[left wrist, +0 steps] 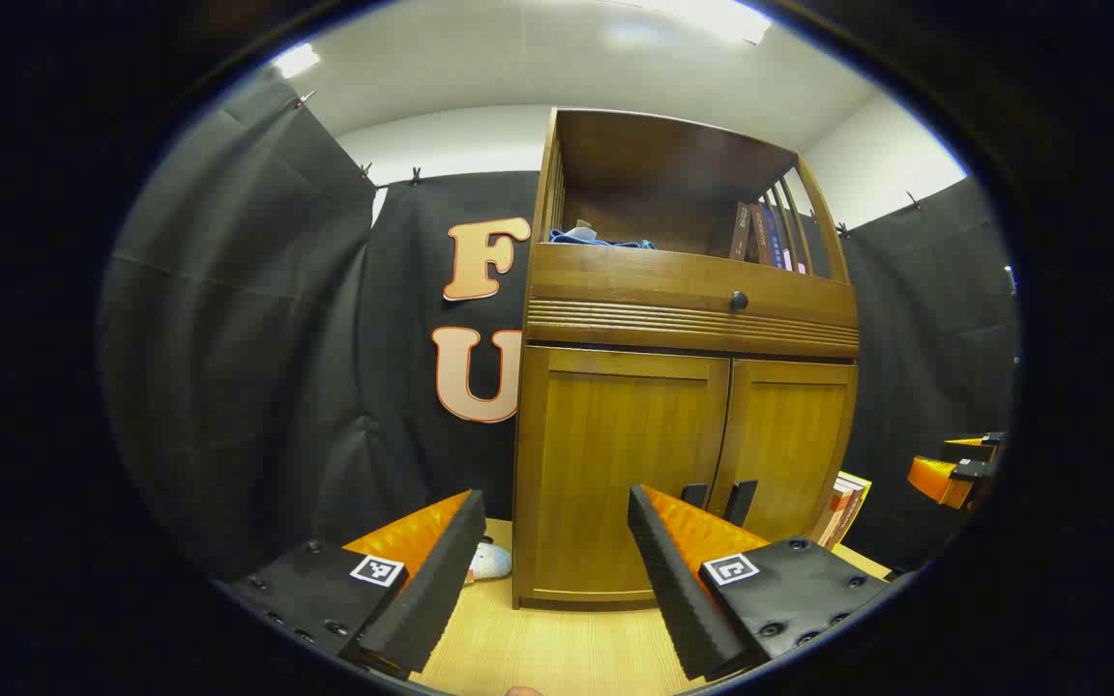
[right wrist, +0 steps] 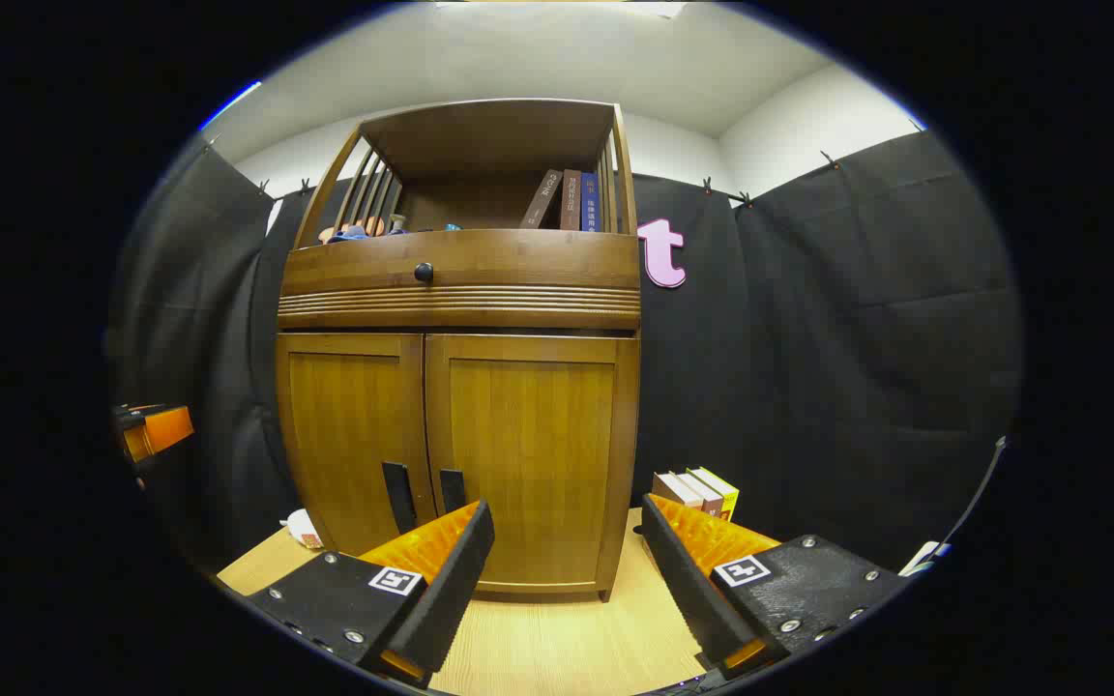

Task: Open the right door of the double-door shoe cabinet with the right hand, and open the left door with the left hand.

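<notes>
Right now your shoe cabinet (left wrist: 683,387) stands on the wooden table (left wrist: 557,648), rising at twelve o'clock in both gripper views, well ahead of both grippers. Its left door (left wrist: 620,464) and right door (left wrist: 784,445) are both flush and closed. In the left gripper view your left gripper (left wrist: 557,570) is held low with its fingers spread wide apart, gripping nothing; the left door sits straight ahead between them, at twelve o'clock. The two dark handles (left wrist: 717,498) stand side by side along the centre seam, at about one o'clock, just above your right-hand finger. In the right gripper view your right gripper (right wrist: 567,570) is likewise parted and empty, with the right door (right wrist: 528,454) at twelve o'clock between its fingers and its handle (right wrist: 453,490) at about eleven o'clock, just above the left-hand finger. Your other gripper (right wrist: 153,430) shows far off at nine o'clock there. A drawer with a round black knob (right wrist: 424,273) crosses above the doors, at twelve o'clock. Books (right wrist: 697,491) stand beside the cabinet at about one o'clock.
</notes>
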A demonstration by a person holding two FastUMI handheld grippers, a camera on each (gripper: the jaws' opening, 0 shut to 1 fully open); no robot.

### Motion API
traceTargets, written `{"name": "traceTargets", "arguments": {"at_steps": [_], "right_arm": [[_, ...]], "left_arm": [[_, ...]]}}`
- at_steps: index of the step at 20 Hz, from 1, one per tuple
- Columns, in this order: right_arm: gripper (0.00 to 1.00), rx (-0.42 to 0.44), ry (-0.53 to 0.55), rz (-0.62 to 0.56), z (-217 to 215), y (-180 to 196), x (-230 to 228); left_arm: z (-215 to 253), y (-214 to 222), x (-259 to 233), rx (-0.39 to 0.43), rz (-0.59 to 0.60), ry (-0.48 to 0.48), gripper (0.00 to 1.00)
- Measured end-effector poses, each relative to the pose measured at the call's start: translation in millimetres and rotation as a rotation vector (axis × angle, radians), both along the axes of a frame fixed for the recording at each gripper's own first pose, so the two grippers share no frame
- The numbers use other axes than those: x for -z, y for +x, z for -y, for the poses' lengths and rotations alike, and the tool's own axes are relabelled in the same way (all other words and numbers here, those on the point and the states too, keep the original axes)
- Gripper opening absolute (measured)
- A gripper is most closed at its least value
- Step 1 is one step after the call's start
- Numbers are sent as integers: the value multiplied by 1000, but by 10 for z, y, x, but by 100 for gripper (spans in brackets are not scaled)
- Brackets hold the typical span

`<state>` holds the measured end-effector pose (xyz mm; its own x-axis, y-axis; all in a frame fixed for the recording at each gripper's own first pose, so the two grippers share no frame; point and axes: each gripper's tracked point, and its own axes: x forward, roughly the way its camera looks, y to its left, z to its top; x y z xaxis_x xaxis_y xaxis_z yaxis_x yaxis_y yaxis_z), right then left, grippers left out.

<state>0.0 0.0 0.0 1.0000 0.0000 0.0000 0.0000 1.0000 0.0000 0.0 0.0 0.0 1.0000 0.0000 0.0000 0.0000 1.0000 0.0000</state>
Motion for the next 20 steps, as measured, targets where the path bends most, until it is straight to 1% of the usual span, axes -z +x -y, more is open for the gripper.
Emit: {"name": "traceTargets", "arguments": {"at_steps": [1,13,16,20], "right_arm": [[94,1,1,-2,10,-18,-3],[94,15,0,-7,92,-217,3],[94,24,-7,-8,147,-230,2],[94,15,-6,-10,143,-193,15]], "left_arm": [[-1,-4,-11,3,0,-4,94],[-68,-66,-77,5,3,16,94],[-76,-88,-88,3,1,16,94],[-84,-101,-104,2,0,14,94]]}}
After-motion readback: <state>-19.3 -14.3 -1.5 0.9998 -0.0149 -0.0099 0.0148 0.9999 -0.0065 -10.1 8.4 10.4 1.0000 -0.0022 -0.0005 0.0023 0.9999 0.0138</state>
